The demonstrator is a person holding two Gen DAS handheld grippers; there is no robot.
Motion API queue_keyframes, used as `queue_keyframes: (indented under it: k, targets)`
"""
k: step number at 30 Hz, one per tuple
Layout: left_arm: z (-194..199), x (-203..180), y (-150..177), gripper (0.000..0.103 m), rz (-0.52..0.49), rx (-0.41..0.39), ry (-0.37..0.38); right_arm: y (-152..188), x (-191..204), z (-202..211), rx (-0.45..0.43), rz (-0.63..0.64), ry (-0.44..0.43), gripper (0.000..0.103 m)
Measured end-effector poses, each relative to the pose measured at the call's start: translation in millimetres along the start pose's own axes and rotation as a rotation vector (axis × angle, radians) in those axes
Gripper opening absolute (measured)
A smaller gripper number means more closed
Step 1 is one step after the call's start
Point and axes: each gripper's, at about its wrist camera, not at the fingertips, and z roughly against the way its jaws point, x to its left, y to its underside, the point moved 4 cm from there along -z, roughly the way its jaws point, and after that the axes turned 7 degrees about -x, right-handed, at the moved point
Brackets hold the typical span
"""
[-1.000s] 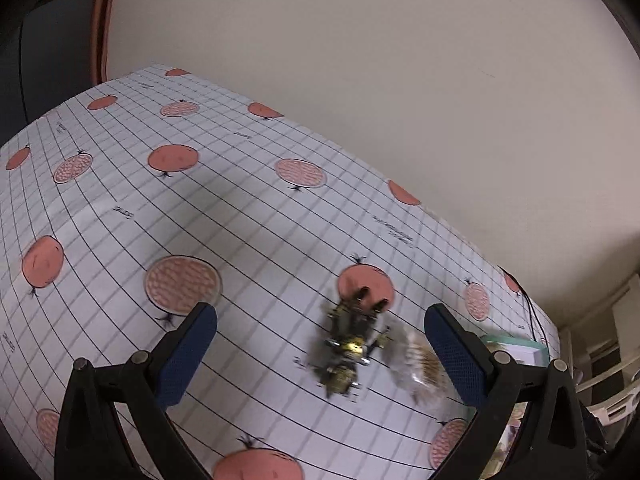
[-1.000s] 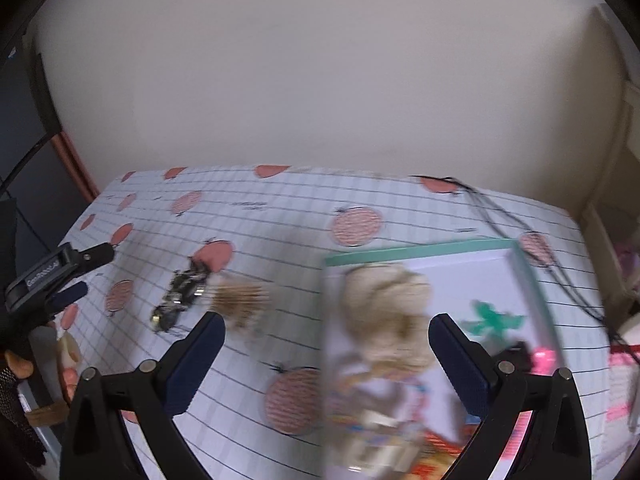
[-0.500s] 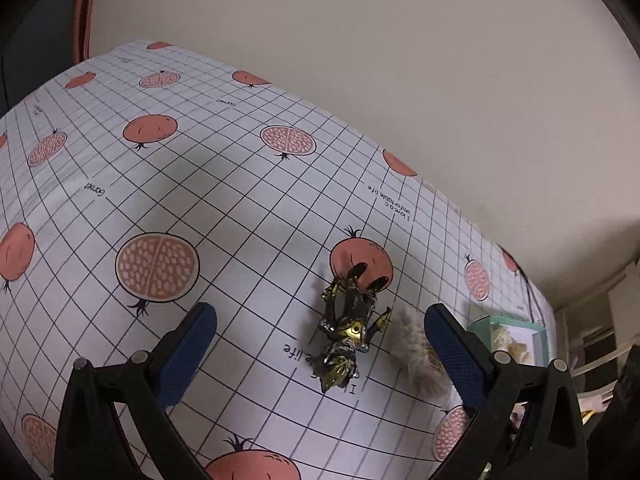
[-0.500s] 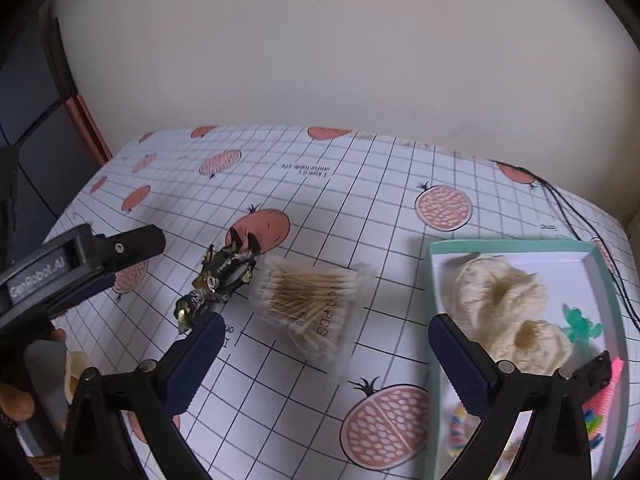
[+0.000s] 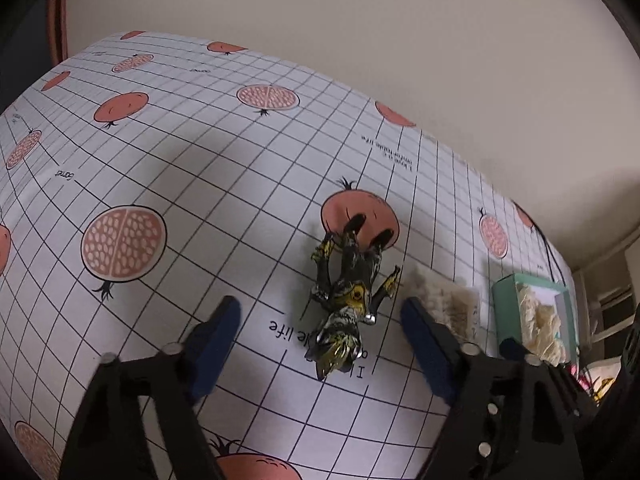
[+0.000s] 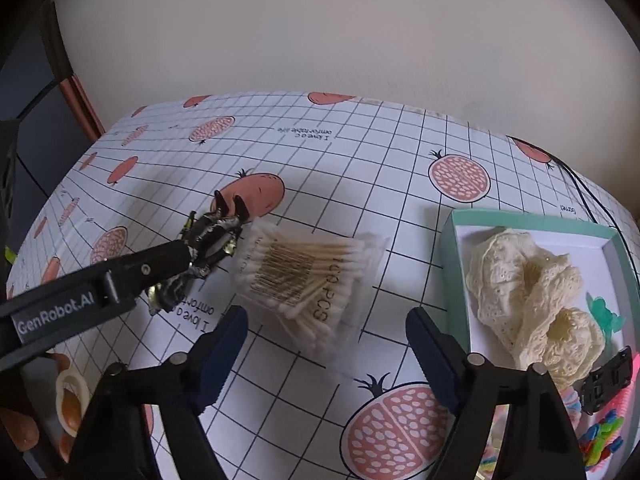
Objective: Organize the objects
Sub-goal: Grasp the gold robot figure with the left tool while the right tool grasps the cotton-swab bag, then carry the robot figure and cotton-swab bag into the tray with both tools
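Note:
A black and gold toy figure lies on the pomegranate-print tablecloth. My left gripper is open and low, with the figure between its fingers. A clear pack of cotton swabs lies just right of the figure. My right gripper is open and empty, hovering just in front of the swab pack. A teal-rimmed tray at the right holds cream lace fabric and small colourful items.
The left gripper's arm crosses the lower left of the right wrist view. A black cable runs along the table's far right. A plain wall stands behind the table. The tray also shows in the left wrist view.
My left gripper has come down and closer around the toy figure. My right gripper has swung left from over the tray to the swab pack.

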Motion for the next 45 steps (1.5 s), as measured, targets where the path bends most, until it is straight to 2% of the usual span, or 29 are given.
queue_keyframes:
  k: [4, 5, 7, 12, 15, 17, 20, 27, 35, 45]
  targets:
    - [-3.8, -6.7, 4.0, 0.069, -0.018, 0.014, 0.013, 2.4, -0.3, -3.7, 0.011, -0.001, -0.001, 0.069]
    - [-4.2, -8.3, 4.4, 0.068, -0.026, 0.018, 0.013, 2.8, -0.1, -4.7, 0.014, 0.000, -0.002, 0.063]
    - [-4.6, -10.3, 5.1, 0.060, -0.037, 0.026, 0.016, 3.5, 0.3, -6.6, 0.017, -0.001, 0.001, 0.057]
    - [-7.3, -11.5, 5.8, 0.055, -0.043, 0.041, 0.021, 3.9, 1.6, -8.9, 0.022, -0.003, -0.012, 0.041]
    - [-7.7, -10.6, 5.6, 0.043, -0.046, 0.046, 0.017, 3.4, 2.9, -9.4, 0.021, 0.000, -0.017, 0.031]
    - [-8.4, -10.0, 6.1, 0.039, -0.044, 0.051, 0.020, 3.4, 4.2, -9.0, 0.019, 0.004, -0.025, 0.027]
    - [-8.8, -8.9, 7.5, 0.030, -0.047, 0.058, 0.016, 3.8, 4.9, -8.6, 0.021, 0.009, -0.028, 0.024]
    - [-6.9, -8.7, 6.1, 0.029, -0.063, 0.046, 0.005, 2.9, 3.9, -3.7, 0.010, 0.008, -0.028, 0.020]
    - [8.3, -8.2, -8.1, 0.029, -0.039, -0.010, 0.013, -7.2, -1.2, 13.4, -0.034, -0.005, -0.042, 0.016]
    - [35.0, -19.6, -25.9, 0.029, -0.058, -0.088, 0.042, -24.9, -6.7, 44.8, -0.108, -0.019, -0.065, 0.016]
